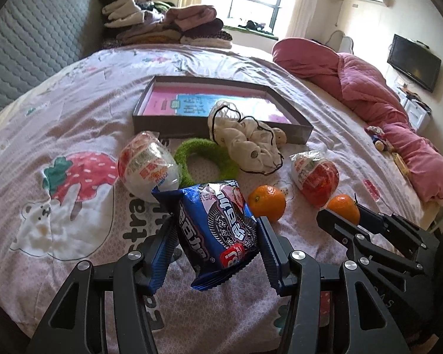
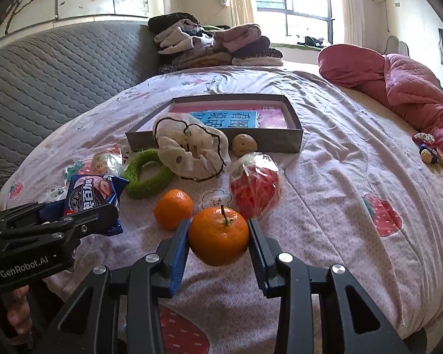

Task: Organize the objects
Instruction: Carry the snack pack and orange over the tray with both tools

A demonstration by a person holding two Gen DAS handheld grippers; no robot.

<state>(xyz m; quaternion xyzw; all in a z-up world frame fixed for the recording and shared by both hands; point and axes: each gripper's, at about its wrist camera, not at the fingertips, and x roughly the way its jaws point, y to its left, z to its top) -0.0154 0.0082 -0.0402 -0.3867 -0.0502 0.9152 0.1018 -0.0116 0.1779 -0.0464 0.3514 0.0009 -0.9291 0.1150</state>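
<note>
My left gripper (image 1: 215, 236) is shut on a blue cookie packet (image 1: 218, 230) and holds it above the bed; the packet also shows in the right wrist view (image 2: 91, 197). My right gripper (image 2: 218, 236) is shut on an orange with a stem (image 2: 218, 236), lifted off the sheet; the same orange shows in the left wrist view (image 1: 344, 208). A second orange (image 2: 173, 208) lies on the bed. Two wrapped red-and-white egg toys (image 1: 147, 168) (image 1: 314, 178), a green ring (image 1: 205, 157) and a cream scrunchie (image 1: 246, 144) lie before a shallow grey box (image 1: 301, 118).
The box holds a pink and blue booklet (image 2: 227, 118). A small speckled ball (image 2: 244, 144) sits against the box's front wall. Folded clothes (image 2: 209, 44) are stacked at the bed's far end. A pink quilt (image 2: 404, 82) lies on the right. A grey padded headboard (image 2: 59, 67) is on the left.
</note>
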